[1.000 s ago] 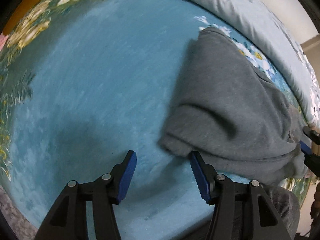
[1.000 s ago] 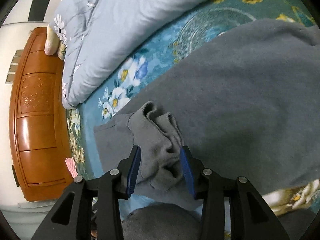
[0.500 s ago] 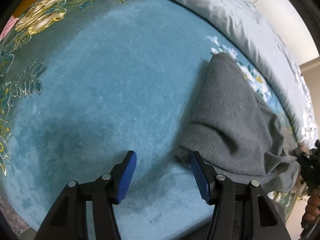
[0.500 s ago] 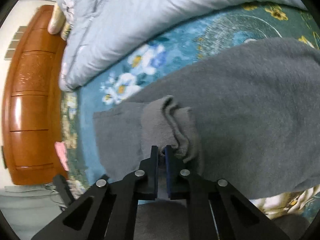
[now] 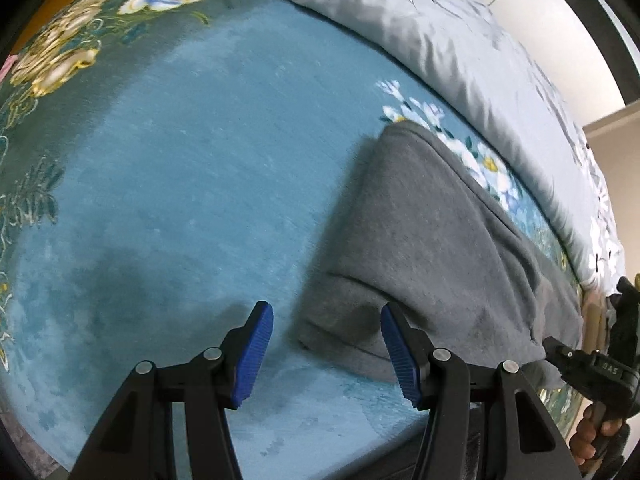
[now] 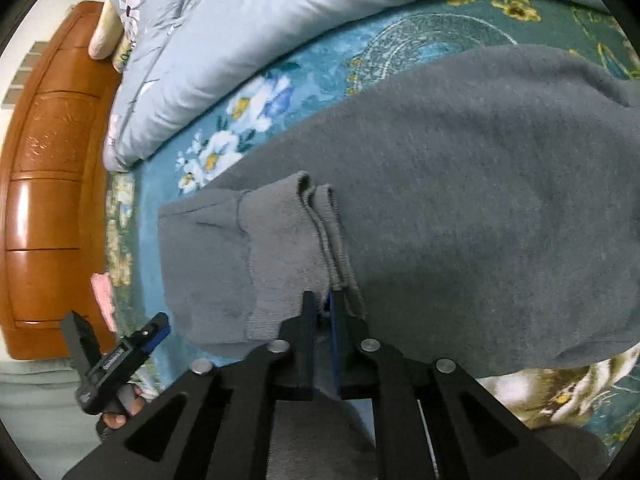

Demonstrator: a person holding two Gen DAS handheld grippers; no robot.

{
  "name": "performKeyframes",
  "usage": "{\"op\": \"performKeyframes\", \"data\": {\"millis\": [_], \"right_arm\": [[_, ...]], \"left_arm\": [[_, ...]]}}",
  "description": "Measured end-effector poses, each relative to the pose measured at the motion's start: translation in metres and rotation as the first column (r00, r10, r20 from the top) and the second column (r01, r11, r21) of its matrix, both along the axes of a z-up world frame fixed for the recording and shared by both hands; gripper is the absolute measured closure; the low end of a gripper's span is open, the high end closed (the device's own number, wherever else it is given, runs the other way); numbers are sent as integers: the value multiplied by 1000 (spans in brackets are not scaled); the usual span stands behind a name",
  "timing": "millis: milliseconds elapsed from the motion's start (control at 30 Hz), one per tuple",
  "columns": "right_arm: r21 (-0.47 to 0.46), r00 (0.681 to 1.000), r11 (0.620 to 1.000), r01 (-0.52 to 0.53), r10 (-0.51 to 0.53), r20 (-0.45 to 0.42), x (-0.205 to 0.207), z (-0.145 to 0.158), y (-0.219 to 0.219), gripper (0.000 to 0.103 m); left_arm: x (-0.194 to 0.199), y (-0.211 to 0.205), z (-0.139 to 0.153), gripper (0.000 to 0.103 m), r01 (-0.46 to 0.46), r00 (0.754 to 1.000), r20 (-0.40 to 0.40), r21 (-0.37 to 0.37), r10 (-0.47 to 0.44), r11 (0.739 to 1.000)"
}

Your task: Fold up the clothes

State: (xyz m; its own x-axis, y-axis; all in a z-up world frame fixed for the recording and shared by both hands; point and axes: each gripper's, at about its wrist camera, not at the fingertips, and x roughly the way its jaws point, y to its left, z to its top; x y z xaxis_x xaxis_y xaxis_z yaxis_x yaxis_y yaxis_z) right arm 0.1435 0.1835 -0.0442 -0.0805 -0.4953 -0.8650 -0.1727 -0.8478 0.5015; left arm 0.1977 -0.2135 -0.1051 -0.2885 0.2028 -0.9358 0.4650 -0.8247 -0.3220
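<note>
A: Two grippers, one grey garment (image 6: 460,200). Why does it lie where it does?

B: It lies spread on the blue floral blanket (image 5: 200,180), just short of the pale quilt (image 5: 440,28) bunched along the far side. My guess is that the bare blue stretch beside the garment is kept as room to fold it over.

A: And the bunched cuff?

B: The ribbed cuff end (image 6: 288,240) is gathered up on top of the garment's near edge, probably so that edge can be lifted as one layer.

A: What is the right gripper (image 6: 320,308) doing?

B: Its jaws have closed in from a wider stance and have just eased apart a trifle. Only a narrow slit shows between them, with grey cloth pinched in it at the tips, so I read it as clamped on the cuff end.

A: And the left gripper (image 5: 326,344)?

B: It hovers at the garment's opposite near corner, jaws well apart. That corner sits between the blue pads (image 5: 396,352), but neither presses on it; it holds nothing.
</note>
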Motion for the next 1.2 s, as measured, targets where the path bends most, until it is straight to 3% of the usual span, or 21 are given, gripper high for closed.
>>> {"op": "performKeyframes", "data": {"millis": [67,100,333,400,467,633,700,833,967,1033,1200], "right_arm": [[30,1000,999,-13,13,15,-1,-3,-1,54],[27,1000,1000,-8,8,26,0,-6,-1,52],[-103,989,987,120,-110,96,6,-25,10,54],[-152,984,975,164,-150,100,7,-24,11,79],[-147,989,978,145,-137,60,4,-13,7,87],[-207,983,977,55,-89,-161,-3,41,-3,88],[-198,978,979,40,-80,-195,-2,48,-1,88],[-106,992,991,83,-93,-88,3,9,6,88],[-154,988,978,144,-150,-31,11,-15,18,88],[-160,986,975,155,-162,-31,13,-11,21,85],[-72,978,982,173,-181,-109,22,18,46,85]], "left_arm": [[0,4,-2,43,5,1000,10,-3,-5,1000],[0,6,-3,43,9,1000,15,-4,-9,1000],[5,12,-16,42,19,998,60,-22,-18,1000],[6,12,-16,41,19,998,59,-24,-17,1000],[7,13,-16,41,18,998,59,-27,-17,999],[11,16,-11,39,4,1000,30,-11,-3,1000],[11,17,-12,38,-1,999,35,-10,1,1000],[14,17,-15,39,-5,998,55,-10,6,1000],[17,19,-12,39,-8,998,65,-20,10,1000],[18,21,-9,38,-6,998,68,-33,8,999],[20,34,-1,38,-10,996,82,-89,17,996]]}}
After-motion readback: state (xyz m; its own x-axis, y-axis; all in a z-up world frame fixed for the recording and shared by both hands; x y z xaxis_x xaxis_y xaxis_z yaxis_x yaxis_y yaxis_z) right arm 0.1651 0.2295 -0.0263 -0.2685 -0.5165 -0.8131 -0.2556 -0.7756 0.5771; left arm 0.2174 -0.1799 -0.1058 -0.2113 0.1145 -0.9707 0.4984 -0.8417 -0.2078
